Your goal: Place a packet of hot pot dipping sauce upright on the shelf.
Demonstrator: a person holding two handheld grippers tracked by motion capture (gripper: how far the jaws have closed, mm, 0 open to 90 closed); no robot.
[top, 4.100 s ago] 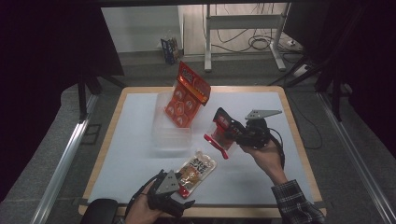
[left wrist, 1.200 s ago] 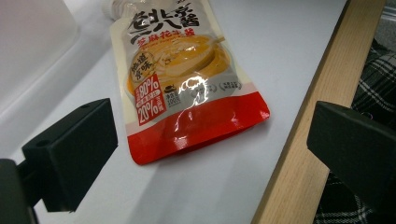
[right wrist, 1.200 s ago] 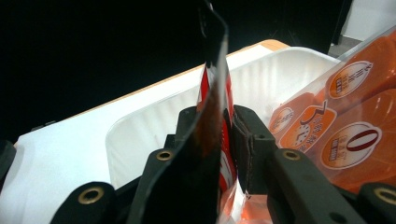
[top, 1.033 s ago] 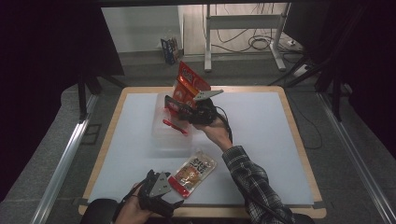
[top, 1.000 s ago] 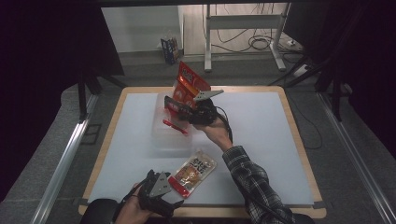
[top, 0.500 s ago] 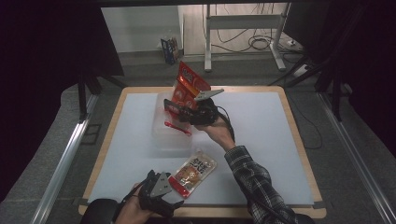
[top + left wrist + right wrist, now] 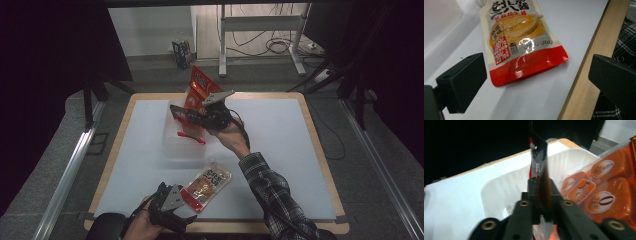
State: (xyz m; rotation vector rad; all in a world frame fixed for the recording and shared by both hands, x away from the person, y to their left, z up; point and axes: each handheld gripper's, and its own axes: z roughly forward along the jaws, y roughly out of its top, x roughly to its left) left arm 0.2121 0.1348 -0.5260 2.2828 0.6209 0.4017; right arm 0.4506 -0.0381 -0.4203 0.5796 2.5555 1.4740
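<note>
Our right gripper (image 7: 181, 113) hangs over the clear plastic tub (image 7: 172, 145), jaws clamped on a dark snack pouch (image 7: 539, 160) pinched edge-on so it can drop in beside the orange packet (image 7: 599, 195) leaning there. Our left gripper (image 7: 536, 82) waits with jaws spread wide and empty; the sauce pouch (image 7: 520, 37) lies flat just ahead of them, ready for pickup.

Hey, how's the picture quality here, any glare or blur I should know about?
Left gripper view: sharp, with white glare on the sauce pouch, readable print. Right gripper view: the dark packet held in the right hand-held gripper is blurred, as are the orange bag and white tray. High view: dim, black surroundings, table evenly lit.
</note>
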